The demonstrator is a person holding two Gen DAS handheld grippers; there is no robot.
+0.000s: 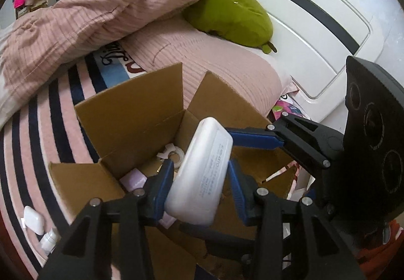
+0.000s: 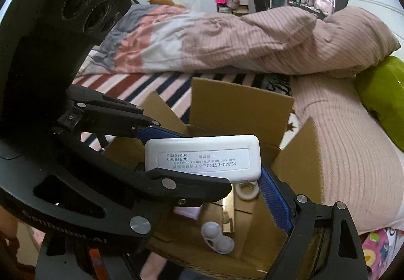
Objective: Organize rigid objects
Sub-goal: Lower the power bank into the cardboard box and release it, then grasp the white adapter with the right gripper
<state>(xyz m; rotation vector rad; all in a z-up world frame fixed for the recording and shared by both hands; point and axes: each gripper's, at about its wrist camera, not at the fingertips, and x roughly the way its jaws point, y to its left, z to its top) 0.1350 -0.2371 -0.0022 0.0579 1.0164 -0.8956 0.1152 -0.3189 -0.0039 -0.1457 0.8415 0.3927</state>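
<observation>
White case (image 1: 199, 171), smooth rounded plastic slab with printed label, held over open cardboard box (image 1: 131, 113) on bed; left gripper (image 1: 199, 179) clamped on its narrow sides, blue ribbed pads pressing. Right gripper (image 2: 199, 161) spread wide around same case ends; whether its pads press it, cannot tell. Box interior: tape roll (image 2: 246, 189), white hinged piece (image 2: 217, 234), pink packet (image 1: 133, 179). Upright flaps ring opening. Around: striped bedsheet (image 1: 50, 128), ribbed pink duvet (image 1: 101, 7), green plush (image 1: 232, 14), small white case (image 1: 32, 219) outside box

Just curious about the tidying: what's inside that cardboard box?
A tape roll, a pink pad, a two-lobed holder and a shiny strip show; the labelled white case held above hides the rest.
</observation>
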